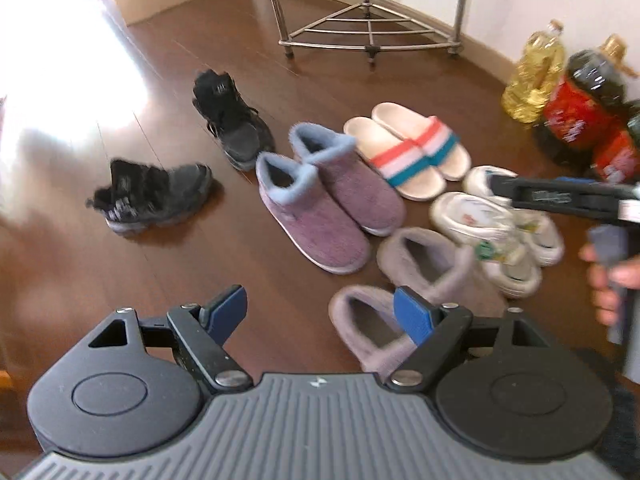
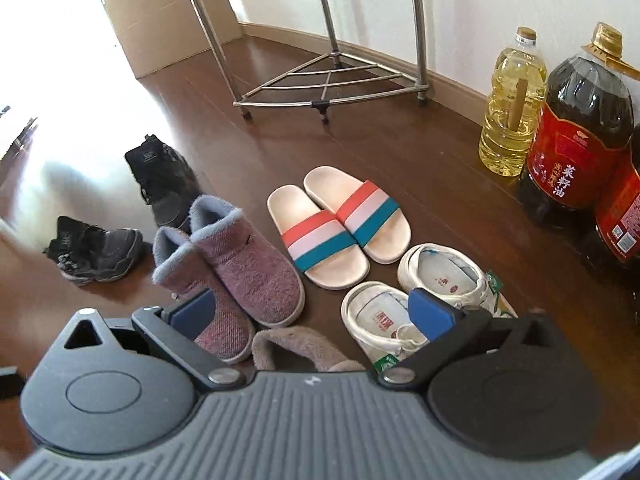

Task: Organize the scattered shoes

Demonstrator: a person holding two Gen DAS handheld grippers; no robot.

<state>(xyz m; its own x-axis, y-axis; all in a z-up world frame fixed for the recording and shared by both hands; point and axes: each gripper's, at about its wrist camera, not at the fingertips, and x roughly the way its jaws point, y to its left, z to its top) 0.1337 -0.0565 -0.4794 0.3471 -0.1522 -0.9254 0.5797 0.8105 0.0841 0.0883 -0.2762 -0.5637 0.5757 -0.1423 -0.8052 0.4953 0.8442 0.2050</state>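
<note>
We hold the left gripper (image 1: 320,312) above the brown wooden floor (image 1: 248,248), its blue pads (image 1: 412,316) spread wide apart with nothing between them. We hold the right gripper (image 2: 316,312) likewise with its jaws wide open and empty; in the left wrist view it reaches in from the right edge over the white sneakers (image 1: 500,224), with the right hand (image 1: 612,276) around its handle. The shoes lie on the floor in pairs. The purple boots (image 1: 332,204) with blue fleece collars stand side by side, touching. Just beside them to the right lie the cream slides (image 1: 408,152) with red, white and teal straps, also side by side. The white sneakers rest close together in front of the slides, and the grey fleece slippers (image 1: 404,292) lie nearest the left gripper, one partly behind its right finger. The two black sneakers (image 1: 192,160) are apart from each other to the left of the boots: one (image 1: 152,196) lies crosswise, the other (image 1: 232,120) stands farther back. Against the white wall stand a metal corner rack (image 2: 332,76), a bottle of yellow oil (image 2: 508,108) and a dark bottle with a red label (image 2: 576,140). A cardboard box (image 2: 160,28) stands at the back left.
</note>
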